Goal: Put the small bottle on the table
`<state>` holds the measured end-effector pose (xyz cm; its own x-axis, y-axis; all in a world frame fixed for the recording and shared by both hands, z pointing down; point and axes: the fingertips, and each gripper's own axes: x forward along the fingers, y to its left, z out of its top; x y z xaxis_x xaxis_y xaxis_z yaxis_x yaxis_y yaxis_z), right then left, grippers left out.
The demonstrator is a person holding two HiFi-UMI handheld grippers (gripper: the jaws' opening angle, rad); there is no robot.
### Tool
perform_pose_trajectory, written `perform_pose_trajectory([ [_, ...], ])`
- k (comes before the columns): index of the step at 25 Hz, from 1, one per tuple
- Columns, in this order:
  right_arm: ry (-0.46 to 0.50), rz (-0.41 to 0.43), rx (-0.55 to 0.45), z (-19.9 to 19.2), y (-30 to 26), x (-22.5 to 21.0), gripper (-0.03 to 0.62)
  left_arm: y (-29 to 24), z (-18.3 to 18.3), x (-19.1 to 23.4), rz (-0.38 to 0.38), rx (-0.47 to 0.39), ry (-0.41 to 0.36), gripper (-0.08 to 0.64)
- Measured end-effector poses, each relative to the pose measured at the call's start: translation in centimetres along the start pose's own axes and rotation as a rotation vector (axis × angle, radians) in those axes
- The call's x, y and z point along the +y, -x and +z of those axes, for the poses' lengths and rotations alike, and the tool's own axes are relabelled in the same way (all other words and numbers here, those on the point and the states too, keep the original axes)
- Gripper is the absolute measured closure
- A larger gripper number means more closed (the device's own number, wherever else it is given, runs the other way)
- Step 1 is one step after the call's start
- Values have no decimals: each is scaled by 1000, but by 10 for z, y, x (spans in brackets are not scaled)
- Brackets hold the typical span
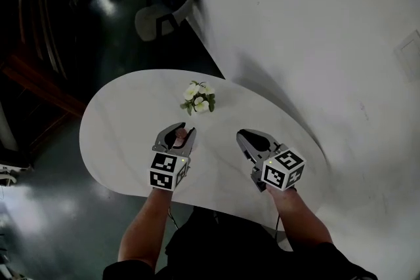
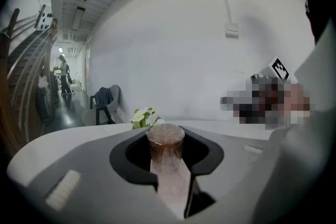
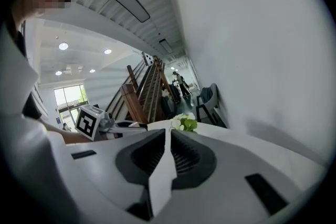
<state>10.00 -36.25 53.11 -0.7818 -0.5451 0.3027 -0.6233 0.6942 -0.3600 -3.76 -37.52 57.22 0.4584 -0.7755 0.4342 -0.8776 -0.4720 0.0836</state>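
Left tongs [image 1: 178,132] clasp the small bottle [image 2: 166,140] over the table [image 1: 118,116]; right tongs [image 3: 168,139] clenched on nothing.

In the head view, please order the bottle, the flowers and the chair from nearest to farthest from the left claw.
1. Bottle: gripped between the jaws of the left claw.
2. Flowers: on the table, just ahead of the claw.
3. Chair: far off, beyond the table's far edge.

Head camera: over me, steeply down on my white bench [image 1: 111,141]. Cameras on my left tool [image 1: 177,132] and right tool [image 1: 245,136]: low, close, forward across it; all share the flowers [image 1: 198,98].
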Motion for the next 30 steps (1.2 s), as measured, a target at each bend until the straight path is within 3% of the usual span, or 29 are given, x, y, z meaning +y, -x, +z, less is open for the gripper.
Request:
perform_pose_trajectory([
  [19,-78,-56,29,-35,6,-11,580,-59,-65,12,-56,145,-3,430],
  [30,-91,-69,44,-46,22,-11,580,-70,-77,-1,-78,174,-27,428],
])
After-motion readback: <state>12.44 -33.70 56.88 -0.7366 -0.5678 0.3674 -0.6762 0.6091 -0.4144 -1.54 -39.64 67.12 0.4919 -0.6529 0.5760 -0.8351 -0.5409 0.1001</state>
